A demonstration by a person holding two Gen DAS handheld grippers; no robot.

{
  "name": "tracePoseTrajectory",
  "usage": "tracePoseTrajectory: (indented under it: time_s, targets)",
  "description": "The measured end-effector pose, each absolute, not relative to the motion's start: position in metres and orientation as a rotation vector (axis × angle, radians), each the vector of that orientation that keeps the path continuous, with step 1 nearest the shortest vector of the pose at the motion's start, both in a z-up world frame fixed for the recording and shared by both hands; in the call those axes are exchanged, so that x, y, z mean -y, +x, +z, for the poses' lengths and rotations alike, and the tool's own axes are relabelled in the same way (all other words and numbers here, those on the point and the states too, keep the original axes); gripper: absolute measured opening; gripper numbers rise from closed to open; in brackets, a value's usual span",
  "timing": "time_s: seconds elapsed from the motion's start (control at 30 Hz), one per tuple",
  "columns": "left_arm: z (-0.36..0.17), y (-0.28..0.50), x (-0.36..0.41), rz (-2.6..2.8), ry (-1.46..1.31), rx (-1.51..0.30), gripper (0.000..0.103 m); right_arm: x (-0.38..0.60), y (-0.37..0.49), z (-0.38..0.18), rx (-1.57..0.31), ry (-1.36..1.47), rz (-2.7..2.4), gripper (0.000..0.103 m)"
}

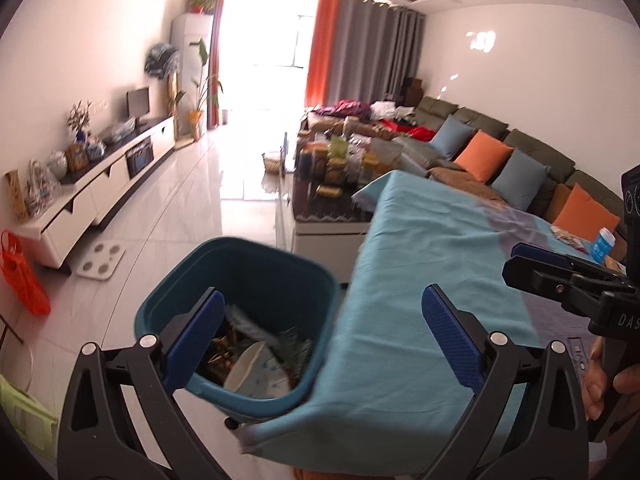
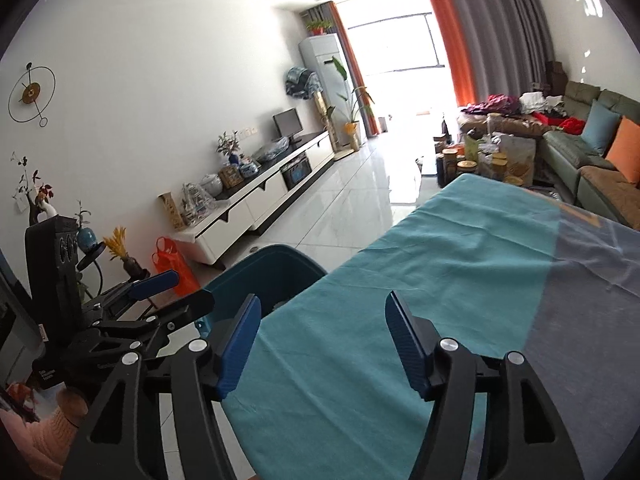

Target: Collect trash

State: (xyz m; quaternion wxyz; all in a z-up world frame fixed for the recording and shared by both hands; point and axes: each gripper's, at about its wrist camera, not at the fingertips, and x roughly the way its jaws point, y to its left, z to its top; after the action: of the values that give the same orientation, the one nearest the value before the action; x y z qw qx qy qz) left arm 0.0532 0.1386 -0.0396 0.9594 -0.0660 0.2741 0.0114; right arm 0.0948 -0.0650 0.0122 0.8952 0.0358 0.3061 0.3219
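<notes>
A teal trash bin (image 1: 244, 276) stands on the floor against the table's left edge. It holds a white paper bowl (image 1: 260, 376) and brown and green scraps. My left gripper (image 1: 324, 320) is open wide above the bin's right rim and the table's teal cloth (image 1: 420, 272), with nothing between its blue pads. My right gripper (image 2: 322, 320) is open over the cloth (image 2: 440, 256), empty too, with the bin (image 2: 276, 268) just to its left. Each gripper shows in the other's view: the right gripper (image 1: 520, 260) and the left gripper (image 2: 188, 290). A small blue-and-white container (image 1: 602, 246) stands on the table's far right.
A white TV cabinet (image 1: 100, 196) runs along the left wall, with an orange plastic bag (image 1: 22, 276) and a white scale (image 1: 101, 261) on the floor near it. A jar-laden coffee table (image 1: 332, 184) and a cushioned sofa (image 1: 500, 148) lie beyond the table. A green stool (image 1: 24, 416) sits low left.
</notes>
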Motion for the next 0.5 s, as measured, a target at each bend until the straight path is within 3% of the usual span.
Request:
tracePoseTrajectory:
  time_s: [0.03, 0.1, 0.17, 0.5]
  targets:
    - [-0.038, 0.052, -0.127, 0.007, -0.122, -0.543, 0.097, 0.074, 0.089, 0.014, -0.611, 0.064, 0.632, 0.071]
    - [-0.035, 0.048, -0.104, -0.023, -0.107, -0.52, 0.097, 0.094, 0.073, 0.017, -0.553, 0.051, 0.536, 0.09]
    - [-0.032, 0.047, -0.082, -0.058, -0.103, -0.503, 0.097, 0.113, 0.058, 0.019, -0.499, 0.034, 0.446, 0.096]
    - [-0.016, 0.042, 0.0, -0.151, -0.098, -0.404, 0.097, 0.197, 0.015, 0.018, -0.377, 0.049, 0.157, 0.096]
